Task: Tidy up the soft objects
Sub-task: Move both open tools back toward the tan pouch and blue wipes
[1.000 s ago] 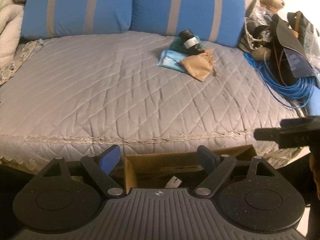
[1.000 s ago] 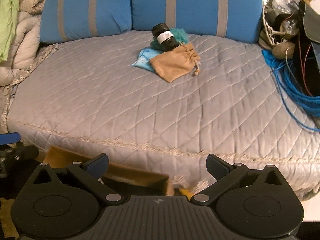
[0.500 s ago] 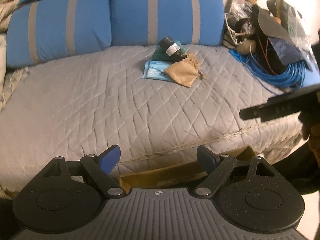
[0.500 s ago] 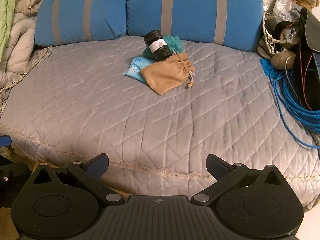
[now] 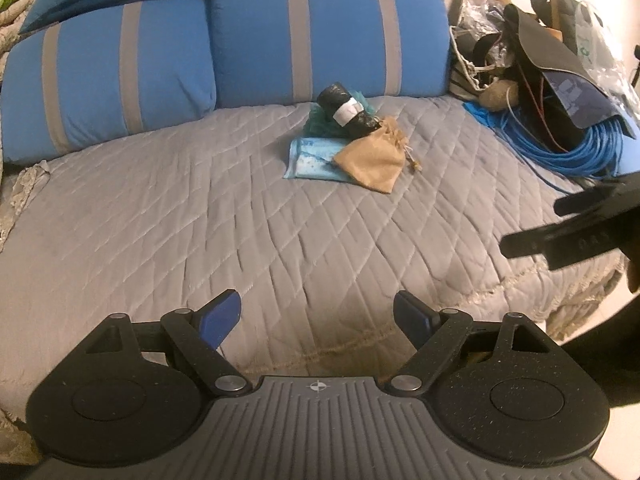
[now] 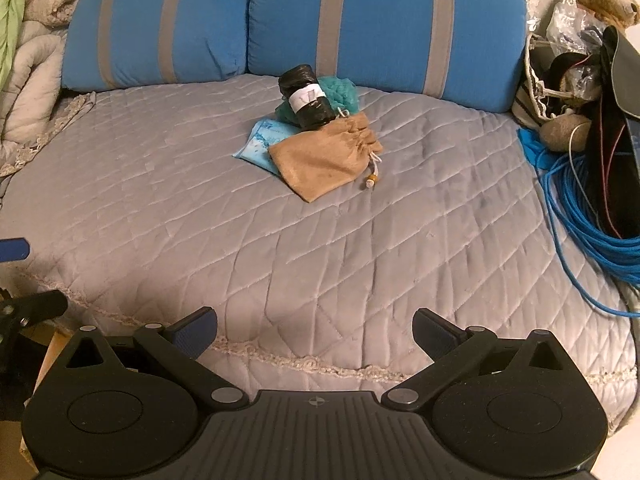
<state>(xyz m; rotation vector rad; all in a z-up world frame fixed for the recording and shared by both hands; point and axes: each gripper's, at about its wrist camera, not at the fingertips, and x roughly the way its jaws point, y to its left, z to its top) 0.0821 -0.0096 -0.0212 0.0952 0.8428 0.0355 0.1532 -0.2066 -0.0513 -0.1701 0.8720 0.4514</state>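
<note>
We stand at the near edge of a bed with a grey quilted cover [image 5: 168,208], and almost all of this cover is bare, so there is wide open room for moving between us and the things to organize. At the far side two blue striped pillows [image 6: 384,20] close the bed like a wall, and on the right a coil of blue cable [image 6: 592,232] with bags and clutter takes the edge, so we judge that an approach from the front or a little from the left is the free one. The soft things lie in one small heap far ahead, near the pillows and well apart from both tools: a tan drawstring pouch [image 6: 328,156] is the nearest piece, it lies partly over a light blue packet [image 6: 256,144], and behind them a black roll with a white label [image 6: 306,98] rests on a teal mesh puff [image 6: 340,90]. The pouch has its long axis on a diagonal, with the gathered mouth and cord to the right. The heap sits about straight ahead of the right gripper [image 6: 314,330] and slightly right of the left gripper [image 5: 318,314], so the right hand seems a little better placed. Both tools are released, jaws wide and nothing between them.
</note>
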